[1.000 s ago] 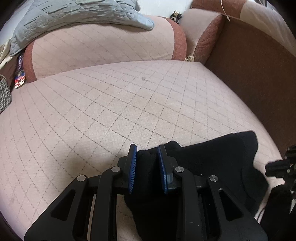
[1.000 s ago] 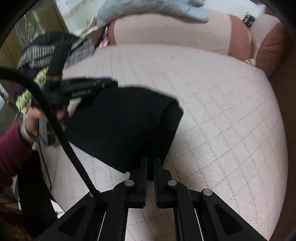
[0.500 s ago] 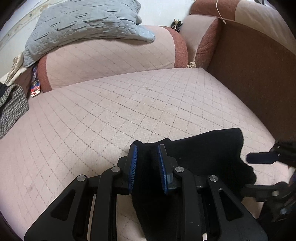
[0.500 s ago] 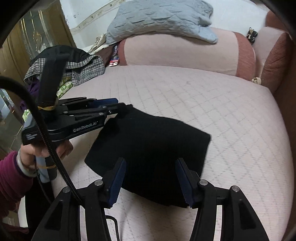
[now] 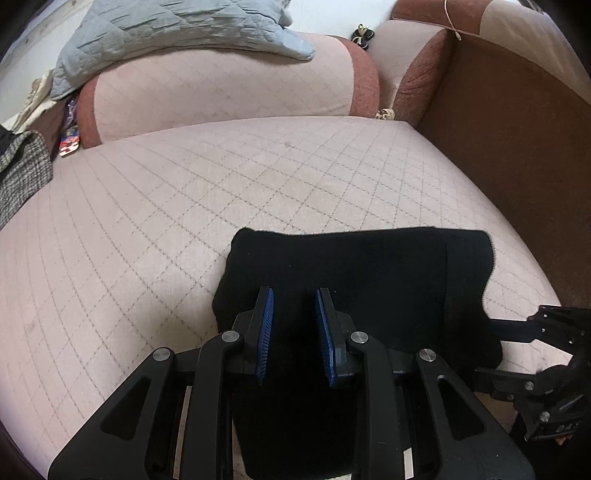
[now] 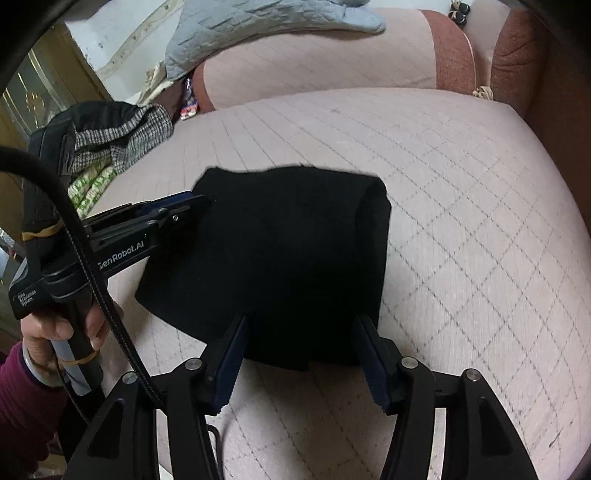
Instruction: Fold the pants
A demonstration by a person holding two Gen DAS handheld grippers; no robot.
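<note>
The black pants lie folded into a compact bundle on the pink quilted sofa seat; they also show in the right wrist view. My left gripper is open, its blue pads over the bundle's near edge with black cloth between them, not pinched. It shows from the side in the right wrist view at the bundle's left edge. My right gripper is wide open, its jaws straddling the bundle's near edge. It appears at the right edge of the left wrist view.
A grey quilted blanket lies on the sofa backrest. A checked garment and other clothes are piled at the seat's left end. A brown sofa arm bounds the right side. Bare seat extends beyond the pants.
Both grippers have let go of the pants: the right opened half a second ago, the left opened just now. The pants have dropped flat onto the seat as a folded bundle.
</note>
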